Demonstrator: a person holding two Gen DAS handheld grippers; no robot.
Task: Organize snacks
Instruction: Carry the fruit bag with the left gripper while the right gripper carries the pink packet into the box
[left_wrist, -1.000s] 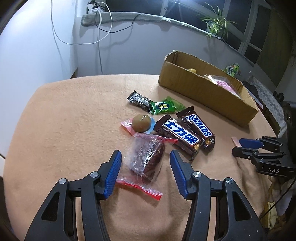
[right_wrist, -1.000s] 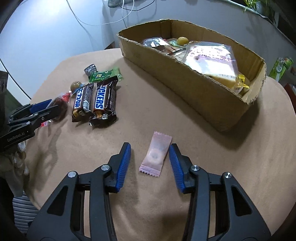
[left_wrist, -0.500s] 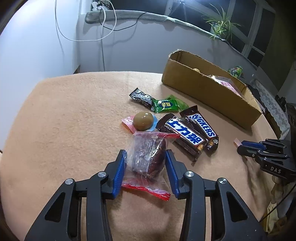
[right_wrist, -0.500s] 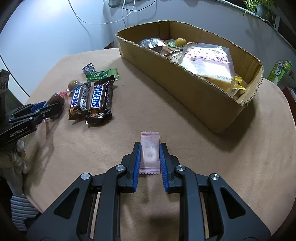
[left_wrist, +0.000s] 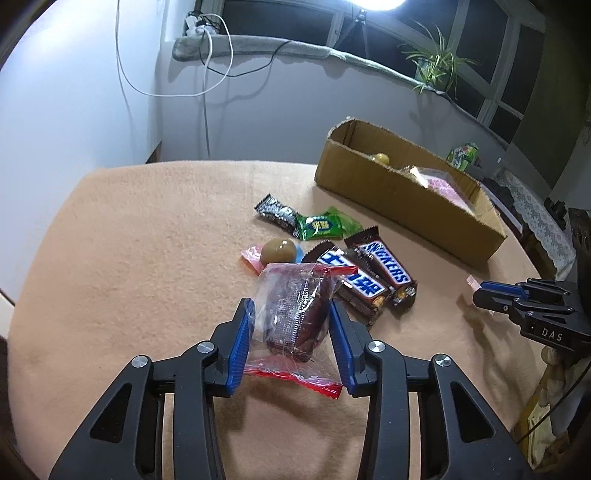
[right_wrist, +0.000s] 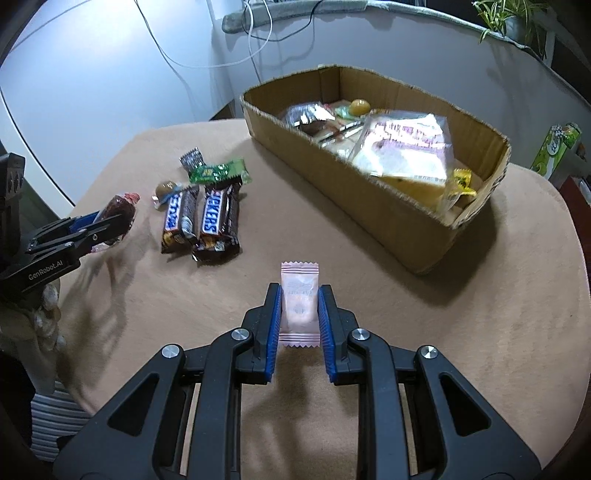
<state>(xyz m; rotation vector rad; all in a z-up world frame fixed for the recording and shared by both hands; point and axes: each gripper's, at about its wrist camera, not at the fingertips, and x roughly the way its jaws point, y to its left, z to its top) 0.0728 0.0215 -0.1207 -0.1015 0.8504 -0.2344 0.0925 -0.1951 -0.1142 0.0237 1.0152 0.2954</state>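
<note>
My left gripper (left_wrist: 291, 325) is shut on a clear red-edged packet with a dark brown snack (left_wrist: 295, 317) and holds it lifted above the table. My right gripper (right_wrist: 299, 314) is shut on a small pink candy sachet (right_wrist: 299, 299), also lifted. The cardboard box (right_wrist: 388, 206) holds several snacks and stands at the back right. On the cloth lie two Snickers bars (left_wrist: 369, 280), a green packet (left_wrist: 321, 225), a black packet (left_wrist: 275, 212) and a wrapped brown ball (left_wrist: 279, 249). The left gripper shows in the right wrist view (right_wrist: 107, 221), and the right gripper in the left wrist view (left_wrist: 491, 291).
The round table has a tan cloth (left_wrist: 129, 258). A green carton (right_wrist: 556, 147) stands beyond the box at the right. White cables (left_wrist: 207, 74) hang on the wall behind. The table edge curves close on the left and right.
Both grippers closed on their snacks and lifted them off the cloth. The left rose with the brown snack packet, the right rose with the pink sachet.
</note>
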